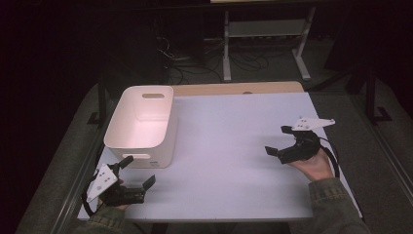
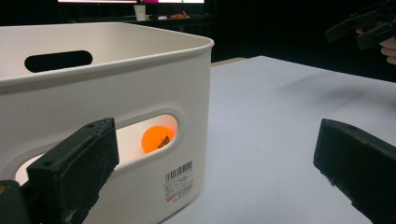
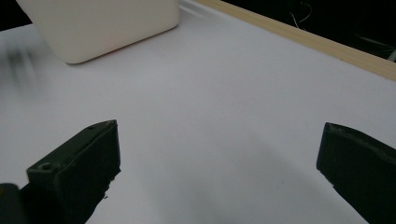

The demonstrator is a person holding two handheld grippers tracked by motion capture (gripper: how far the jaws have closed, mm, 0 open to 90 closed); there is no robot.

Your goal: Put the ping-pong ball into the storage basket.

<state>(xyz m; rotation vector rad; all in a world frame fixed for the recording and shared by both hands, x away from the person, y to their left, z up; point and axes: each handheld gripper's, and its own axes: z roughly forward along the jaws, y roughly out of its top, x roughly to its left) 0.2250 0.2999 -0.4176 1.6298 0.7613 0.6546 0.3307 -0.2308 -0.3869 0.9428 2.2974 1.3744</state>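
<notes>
A white plastic bin [image 1: 141, 126] with handle slots stands on the left of the white table [image 1: 234, 146]. Through the slot in the bin's near wall [image 2: 140, 93], an orange ball [image 2: 158, 139] lies inside it. My left gripper [image 1: 138, 171] sits near the table's front left corner, just in front of the bin, open and holding nothing. My right gripper [image 1: 277, 140] hovers at the right side of the table, open and empty, and points toward the bin [image 3: 102, 28]. From the left gripper view, that right gripper [image 2: 359, 28] appears far off at the top right.
A wooden strip [image 1: 238, 88] runs along the table's far edge. Beyond it stand a white desk frame [image 1: 265, 44] and tangled cables [image 1: 195, 63] on a dark floor. Metal rails [image 1: 384, 141] flank the table.
</notes>
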